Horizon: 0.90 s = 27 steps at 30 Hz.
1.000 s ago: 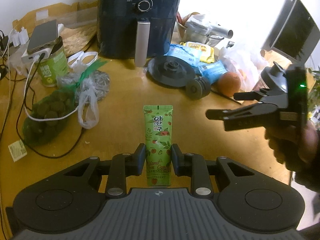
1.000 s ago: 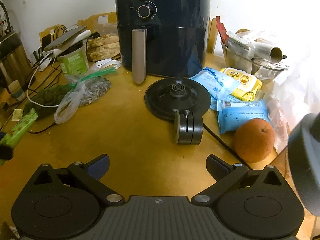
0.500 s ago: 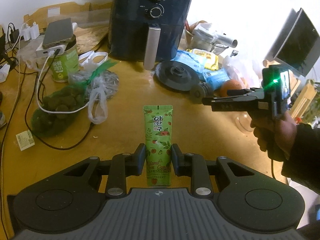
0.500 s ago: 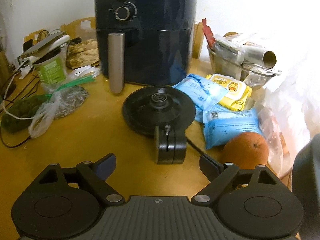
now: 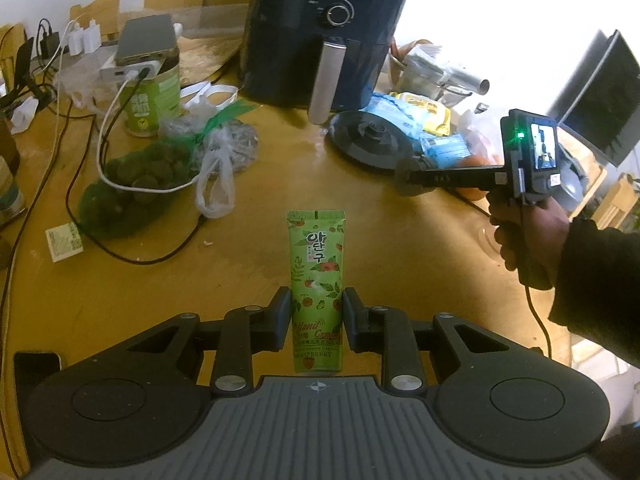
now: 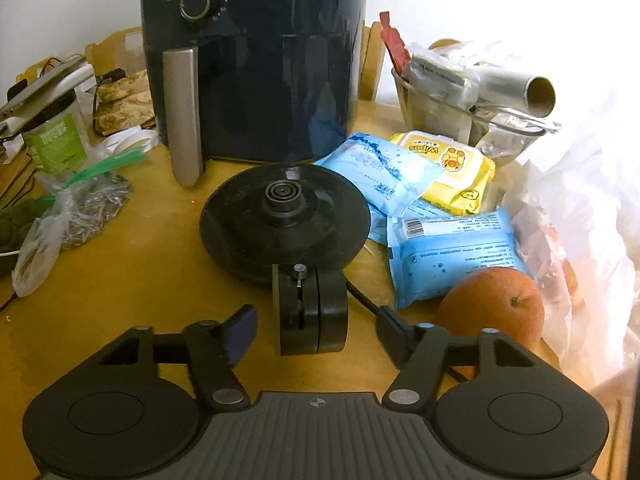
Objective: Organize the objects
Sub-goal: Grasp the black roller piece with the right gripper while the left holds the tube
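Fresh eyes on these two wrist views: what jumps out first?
The green hand cream tube clamped in the left tongs above the yellow wooden table. Then the dark blue air fryer at the back, and the right tongs closing around a small black plug.

Green tube point(image 5: 316, 276) at 6 o'clock in the left wrist view reading "Hand Cream" and "RASPBERRY" under Korean lettering, yellow pack point(image 6: 448, 168) at 2 o'clock in the right wrist view marked "Wipes", upside down

Left gripper point(image 5: 316, 316) clamped on tube; right gripper point(image 6: 316, 326) jaws closing (pads not touching anything).
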Tool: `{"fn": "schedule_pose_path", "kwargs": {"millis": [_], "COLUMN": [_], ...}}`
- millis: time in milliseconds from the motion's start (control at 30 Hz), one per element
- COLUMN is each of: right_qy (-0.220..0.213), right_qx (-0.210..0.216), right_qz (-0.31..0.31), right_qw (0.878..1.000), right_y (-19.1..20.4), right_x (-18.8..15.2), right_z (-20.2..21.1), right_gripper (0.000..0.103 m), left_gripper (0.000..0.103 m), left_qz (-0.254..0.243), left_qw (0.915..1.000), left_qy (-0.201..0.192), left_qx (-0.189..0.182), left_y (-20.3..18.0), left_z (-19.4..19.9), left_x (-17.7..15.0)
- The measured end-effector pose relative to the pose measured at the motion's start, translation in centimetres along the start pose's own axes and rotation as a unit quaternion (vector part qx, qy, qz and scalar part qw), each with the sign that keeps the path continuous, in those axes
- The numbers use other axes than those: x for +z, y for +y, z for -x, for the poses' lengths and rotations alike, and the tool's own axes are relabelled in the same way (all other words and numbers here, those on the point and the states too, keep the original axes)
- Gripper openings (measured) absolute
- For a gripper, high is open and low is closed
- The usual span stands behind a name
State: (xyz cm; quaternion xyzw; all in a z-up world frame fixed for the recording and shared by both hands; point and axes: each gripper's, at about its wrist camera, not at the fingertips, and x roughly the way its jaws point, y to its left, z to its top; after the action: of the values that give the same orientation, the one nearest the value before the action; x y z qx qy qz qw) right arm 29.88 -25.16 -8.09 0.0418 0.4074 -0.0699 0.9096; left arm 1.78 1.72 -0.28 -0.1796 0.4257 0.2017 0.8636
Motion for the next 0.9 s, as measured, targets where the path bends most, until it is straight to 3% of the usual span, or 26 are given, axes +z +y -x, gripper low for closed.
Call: {"fn": "schedule_pose_path", "kwargs": {"millis": [167,500,900], "right_qy": [0.011,0.019,-0.001], "right_qx": [0.014,0.040,0.093], "right_qz": [0.000,-0.005,0.001], "right_qw": [1.000,0.999,0.996], "right_y": [-0.1,-0.2,0.9], "right_x": [0.5,0.7,-0.3], "right_z": [-1.2,-0.9,4.1], "right_gripper": [0.044,0.042,0.042], "left_gripper": [0.027,0.027,0.027], "left_qz": [0.011,0.010,0.002], "left_qw": [0.9999,0.9999,0.9998], "left_qy": [0.001,-0.010,-0.008], "left_qx": [-0.001,-0.004,-0.016], "left_y": [0.5,0.4,-0.5], "left_z": [0.2,0.8,0.8], "left_x": [-0.4,0.0,-0.3]}}
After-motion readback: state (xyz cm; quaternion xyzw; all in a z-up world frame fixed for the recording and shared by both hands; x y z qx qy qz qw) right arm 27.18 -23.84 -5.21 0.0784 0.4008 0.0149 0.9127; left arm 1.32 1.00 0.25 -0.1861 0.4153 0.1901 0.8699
